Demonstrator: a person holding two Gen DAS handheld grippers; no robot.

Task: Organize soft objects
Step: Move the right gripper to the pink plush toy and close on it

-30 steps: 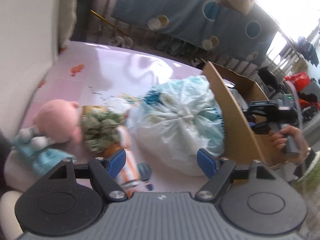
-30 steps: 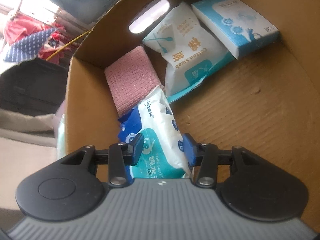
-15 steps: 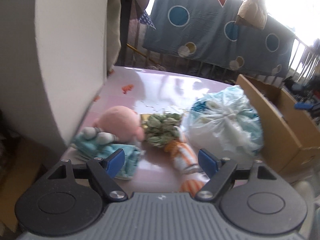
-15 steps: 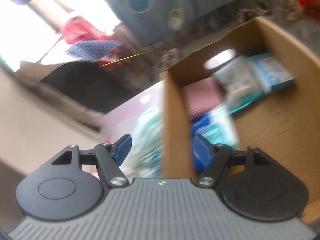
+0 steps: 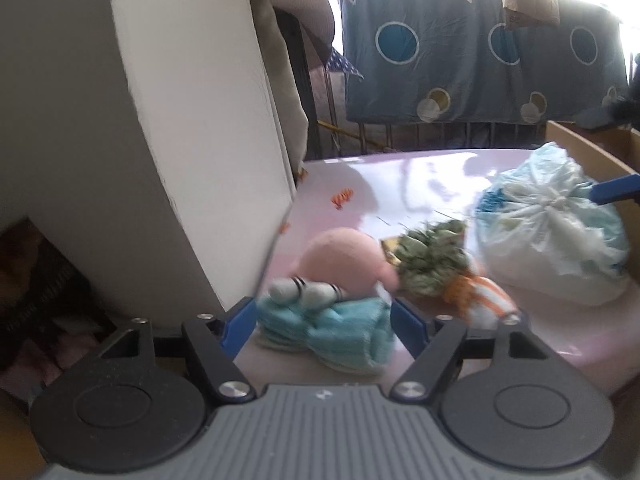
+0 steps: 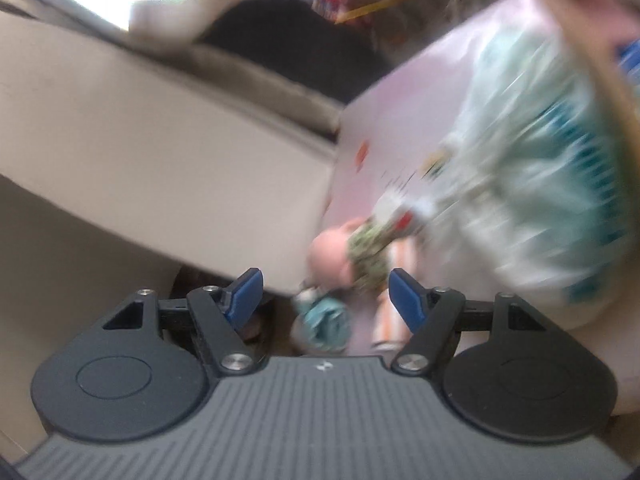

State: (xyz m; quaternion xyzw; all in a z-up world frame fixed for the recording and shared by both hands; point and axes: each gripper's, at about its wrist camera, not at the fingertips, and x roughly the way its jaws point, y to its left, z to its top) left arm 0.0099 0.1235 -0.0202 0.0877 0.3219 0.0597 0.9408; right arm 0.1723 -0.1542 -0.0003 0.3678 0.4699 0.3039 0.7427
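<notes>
A plush doll with a pink head [image 5: 340, 258] and light blue dress [image 5: 332, 332] lies at the near edge of the pink table [image 5: 420, 184]. My left gripper [image 5: 322, 324] is open, its blue pads on either side of the dress. Beside the doll lie a green leafy plush [image 5: 432, 260], an orange-striped plush [image 5: 480, 300] and a knotted white-blue plastic bag [image 5: 552, 236]. My right gripper [image 6: 322, 296] is open and empty above the table, looking at the doll [image 6: 332, 256] and the bag [image 6: 532, 184] in a blurred view.
A cardboard box [image 5: 592, 152] stands right of the bag; its edge shows in the right wrist view [image 6: 580, 40]. A large white cushion or wall block [image 5: 160, 128] rises at the table's left edge. A blue circle-patterned cloth [image 5: 480, 60] hangs behind.
My right gripper let go of the wipes pack in the box, opened and swung out left over the table. My left gripper moved left from the bag to straddle the doll's blue dress.
</notes>
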